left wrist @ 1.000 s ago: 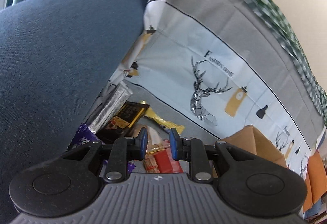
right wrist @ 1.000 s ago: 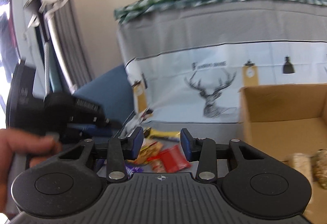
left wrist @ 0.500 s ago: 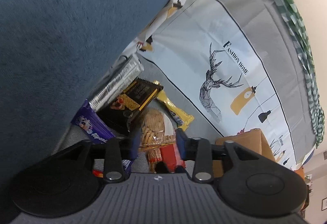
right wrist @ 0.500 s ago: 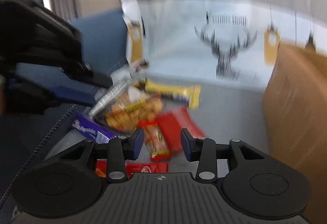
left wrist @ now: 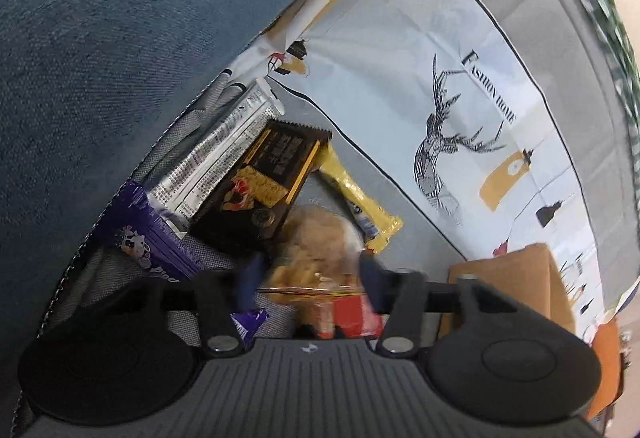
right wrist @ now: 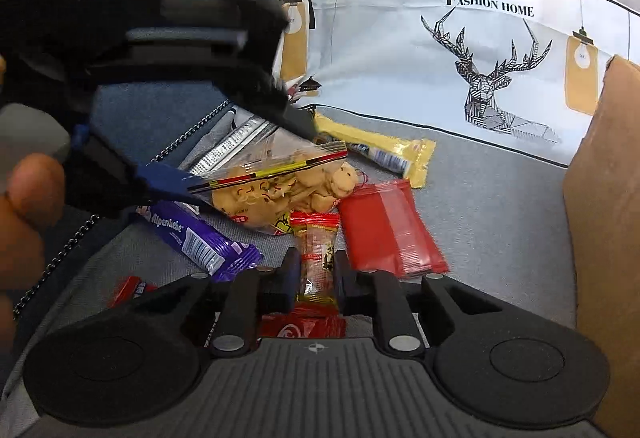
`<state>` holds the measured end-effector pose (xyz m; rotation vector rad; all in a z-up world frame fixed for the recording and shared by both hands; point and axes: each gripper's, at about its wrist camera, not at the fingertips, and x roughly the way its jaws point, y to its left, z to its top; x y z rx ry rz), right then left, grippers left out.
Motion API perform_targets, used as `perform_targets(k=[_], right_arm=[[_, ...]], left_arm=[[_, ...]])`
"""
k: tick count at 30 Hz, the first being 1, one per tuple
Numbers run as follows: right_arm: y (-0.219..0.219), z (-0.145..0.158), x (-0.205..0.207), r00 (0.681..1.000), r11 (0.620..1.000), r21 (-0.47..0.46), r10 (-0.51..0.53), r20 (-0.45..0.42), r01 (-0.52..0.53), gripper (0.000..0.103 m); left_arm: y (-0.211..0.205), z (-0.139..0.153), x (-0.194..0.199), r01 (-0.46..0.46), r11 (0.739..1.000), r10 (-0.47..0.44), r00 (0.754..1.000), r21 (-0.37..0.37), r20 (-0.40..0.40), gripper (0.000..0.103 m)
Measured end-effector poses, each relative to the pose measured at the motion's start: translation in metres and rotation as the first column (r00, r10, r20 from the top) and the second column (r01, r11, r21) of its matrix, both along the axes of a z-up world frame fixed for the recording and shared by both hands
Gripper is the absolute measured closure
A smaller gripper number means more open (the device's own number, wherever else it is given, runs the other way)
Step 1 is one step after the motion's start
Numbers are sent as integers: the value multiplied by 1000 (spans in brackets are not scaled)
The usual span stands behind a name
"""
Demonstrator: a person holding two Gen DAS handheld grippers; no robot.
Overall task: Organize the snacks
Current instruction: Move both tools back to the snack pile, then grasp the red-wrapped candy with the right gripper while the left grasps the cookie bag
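Snacks lie in a pile on grey cloth. My right gripper [right wrist: 316, 274] is shut on a small red-and-clear candy packet [right wrist: 318, 258]. My left gripper [left wrist: 306, 274] is open, its blue fingers either side of a clear bag of biscuits [left wrist: 316, 250]; in the right wrist view its fingers [right wrist: 172, 178] touch that bag [right wrist: 280, 194] at the sealed edge. Around them lie a purple Alpenliebe bar [right wrist: 196, 238], a red pouch [right wrist: 384, 226], a yellow bar [right wrist: 376, 150], a silver packet [left wrist: 224, 142] and a black packet [left wrist: 268, 174].
A cardboard box [right wrist: 604, 198] stands at the right. A printed deer cloth [right wrist: 480, 50] hangs behind the pile. A blue cushion [left wrist: 100, 38] rises at the left. A red KitKat [right wrist: 300, 326] lies under my right gripper.
My right gripper has dropped to the pile and closed on the small candy packet. My left gripper has opened wider and moved onto the biscuit bag.
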<state>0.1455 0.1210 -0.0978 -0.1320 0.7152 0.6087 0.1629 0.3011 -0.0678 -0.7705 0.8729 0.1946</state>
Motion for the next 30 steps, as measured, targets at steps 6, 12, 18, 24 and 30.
perform_targets(k=[6,12,18,24,30], right_arm=[[-23,17,-12,998,999,47,-24,-50,26,86],[-48,36,-55,997,998,56,7,-75,-3,86],[-76,47,-99,996,999,9,54,-69,-54,86],[-93,37,-123,991,997,-35,66,-120,-71,86],[-96,26,-128,984,994,-59,77,-162,-88,82]], left_arm=[[-9,19,-10,78,996,-80,996,42,42,98],[-18,33,-36,124,990,-128,990,69,65,100],[-33,50,-83,217,967,-227,971,130,68,100],[-55,30,-129,327,930,-311,944,169,-111,99],[-44,31,-133,259,953,-251,965,154,-72,44]])
